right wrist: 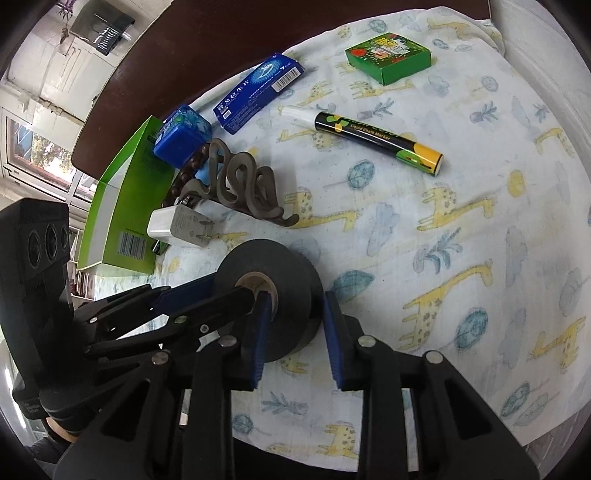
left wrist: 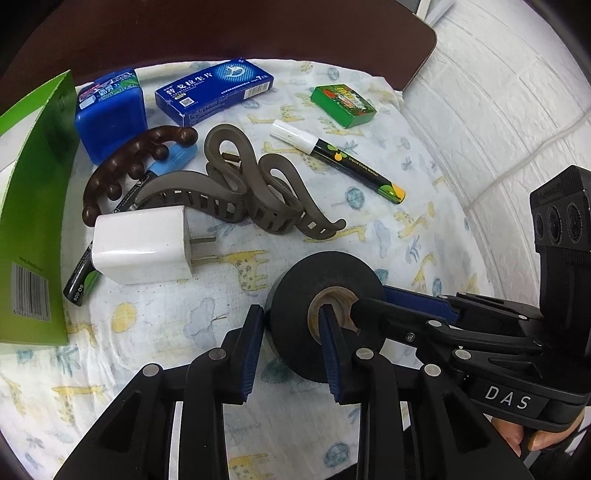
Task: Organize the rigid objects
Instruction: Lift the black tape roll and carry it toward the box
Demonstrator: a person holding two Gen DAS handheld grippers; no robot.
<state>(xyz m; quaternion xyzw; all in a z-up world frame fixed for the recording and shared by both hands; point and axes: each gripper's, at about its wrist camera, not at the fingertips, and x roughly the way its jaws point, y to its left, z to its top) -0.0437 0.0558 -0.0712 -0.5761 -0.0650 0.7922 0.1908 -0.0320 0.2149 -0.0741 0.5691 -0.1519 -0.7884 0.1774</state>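
Black tape roll [left wrist: 325, 295] low centre on giraffe-print cloth [left wrist: 388, 229] over dark tabletop [left wrist: 258, 29], left gripper [left wrist: 291, 325] and right gripper [right wrist: 293, 314] each clamping its wall, hair claw [left wrist: 236, 192], charger [left wrist: 140, 247], chalk marker [left wrist: 336, 160] behind, white brick wall [left wrist: 498, 110] right.

**Black linkage grippers with ribbed blue pads**

The left gripper [left wrist: 291, 343] is matte black plastic, built of angular linkage arms joined by round silver pivot pins, with ribbed blue pads [left wrist: 253, 350] lining its jaws. The right gripper [right wrist: 295, 332] has the same make. Its body carries white letters "DAS", one cross-head screw, and a black block with three round lenses. Fingers of a hand [left wrist: 524, 435] show beneath it.
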